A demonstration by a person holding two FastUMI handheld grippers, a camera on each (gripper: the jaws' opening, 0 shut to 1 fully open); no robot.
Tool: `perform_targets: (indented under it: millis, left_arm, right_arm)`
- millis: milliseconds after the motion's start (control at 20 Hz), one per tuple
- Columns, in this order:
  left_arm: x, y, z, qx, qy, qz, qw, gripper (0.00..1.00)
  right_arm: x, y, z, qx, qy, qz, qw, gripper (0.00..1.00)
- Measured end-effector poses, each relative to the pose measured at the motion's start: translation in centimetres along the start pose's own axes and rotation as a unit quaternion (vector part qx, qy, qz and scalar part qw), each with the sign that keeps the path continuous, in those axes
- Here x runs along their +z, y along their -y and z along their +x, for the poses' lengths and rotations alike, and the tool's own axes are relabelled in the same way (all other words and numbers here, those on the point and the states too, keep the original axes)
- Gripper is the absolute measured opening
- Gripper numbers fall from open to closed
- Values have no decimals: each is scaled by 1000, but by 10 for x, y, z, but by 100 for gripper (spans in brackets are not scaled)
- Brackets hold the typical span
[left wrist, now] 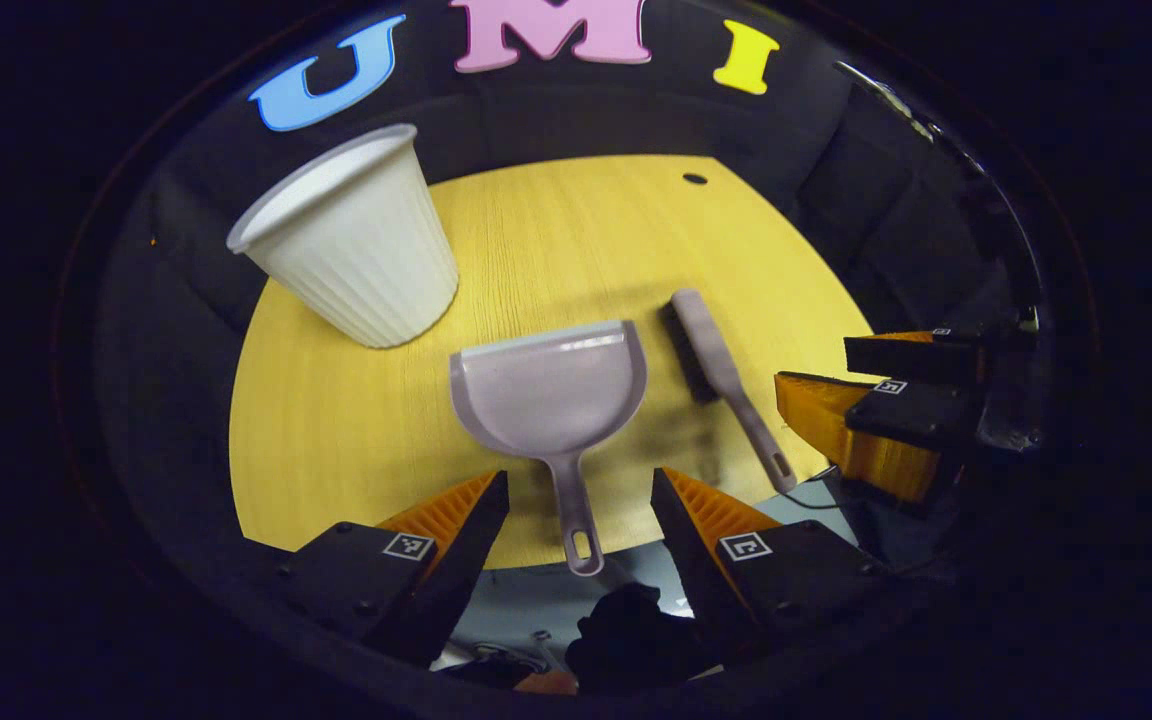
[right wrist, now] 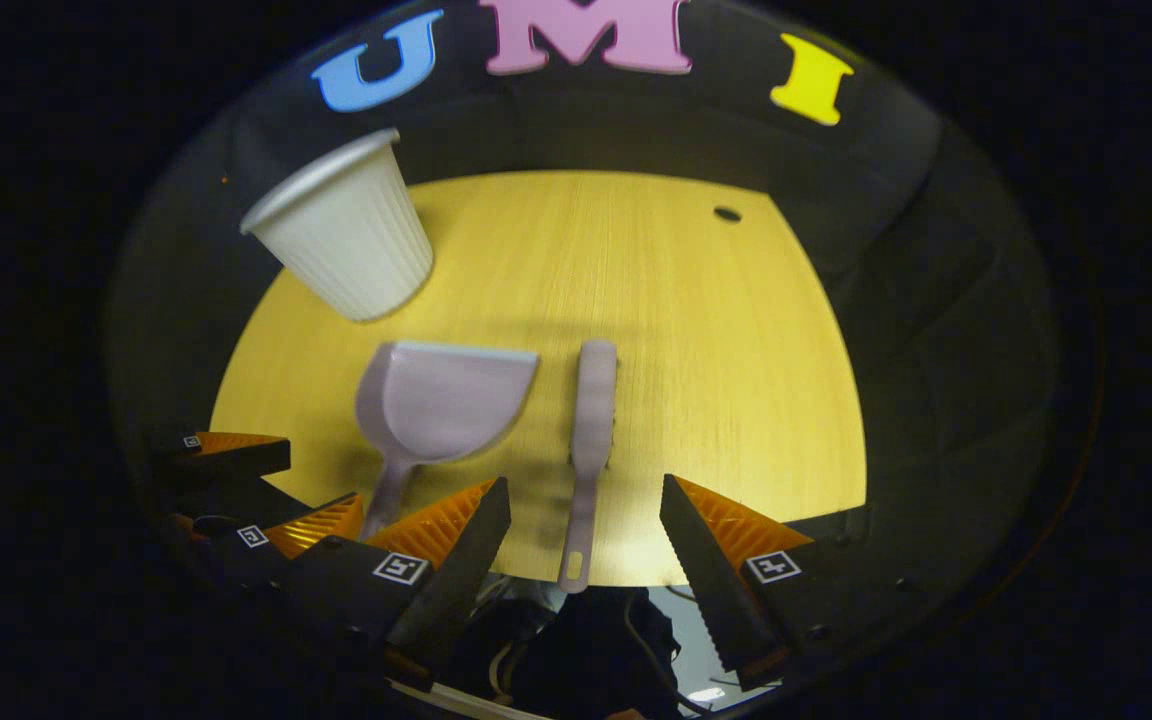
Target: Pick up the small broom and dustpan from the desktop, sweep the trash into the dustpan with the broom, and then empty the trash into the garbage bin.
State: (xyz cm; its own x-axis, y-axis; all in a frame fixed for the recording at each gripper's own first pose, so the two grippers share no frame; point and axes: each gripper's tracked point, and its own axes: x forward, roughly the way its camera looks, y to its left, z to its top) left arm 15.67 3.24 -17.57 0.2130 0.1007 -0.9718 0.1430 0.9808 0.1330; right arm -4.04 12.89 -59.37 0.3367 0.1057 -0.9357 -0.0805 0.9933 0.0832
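- Lying on a yellow wooden desktop (left wrist: 556, 240), ringed by black cloth, the dustpan (left wrist: 548, 392) is seen just beside the small broom (left wrist: 721, 375); both handles hang over the near edge.
- A white ribbed garbage bin (left wrist: 351, 240) is placed at the far left.
- The left gripper (left wrist: 581, 515) is spread wide, empty, astride the dustpan handle without contact.
- The right gripper (right wrist: 586, 525) is likewise held wide and empty around the broom handle.

On the desktop (left wrist: 556, 240), the garbage bin (left wrist: 351, 240) sits upper left, the dustpan (left wrist: 548, 385) centre, and the broom (left wrist: 721, 375) just right of it.
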Motion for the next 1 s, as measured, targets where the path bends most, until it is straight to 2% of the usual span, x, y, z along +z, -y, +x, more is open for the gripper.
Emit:
perform_targets:
  millis: [100,200,350,400,500,550,600,650,700,750,800,850,900,1000]
  left_arm:
    - [23,2,-46,3,108,14,994,86]
    - [47,-2,-99,21,226,21,974,86]
    - [61,-8,-182,59,375,-19,925,85]
    - [65,-5,-198,57,420,-40,905,85]
    - [55,-3,-234,40,466,-70,881,83]
    - [47,-5,-249,51,484,-65,871,83]
    - [39,-6,-256,70,492,-53,866,83]
    - [40,-4,-266,88,504,-35,858,83]
    - [43,-1,-269,89,513,-31,853,83]
    - [43,1,-271,81,514,-33,853,84]
    - [42,-1,-272,83,510,-42,855,83]
    - [39,-6,-270,87,506,-49,857,83]
    - [39,-6,-269,89,504,-55,857,84]
    - [41,-2,-266,89,496,-56,862,83]
  right_arm:
    - [32,3,-65,-14,111,-6,994,99]
    - [61,4,-125,-32,220,-12,975,99]
    - [92,6,-214,-63,364,-20,929,98]
    - [94,4,-235,-70,395,-29,916,98]
    - [104,5,-279,-80,464,-44,881,98]
    - [109,6,-293,-83,487,-46,868,97]
    - [111,6,-312,-77,504,-45,859,92]
    - [112,5,-321,-66,515,-41,854,97]
    - [113,5,-316,-55,519,-37,852,97]
    - [113,7,-314,-50,523,-38,850,93]
    - [112,8,-313,-52,523,-42,850,97]
    - [109,8,-315,-57,525,-49,848,92]
    - [113,5,-318,-64,533,-59,841,93]
    - [114,6,-319,-65,535,-66,840,97]
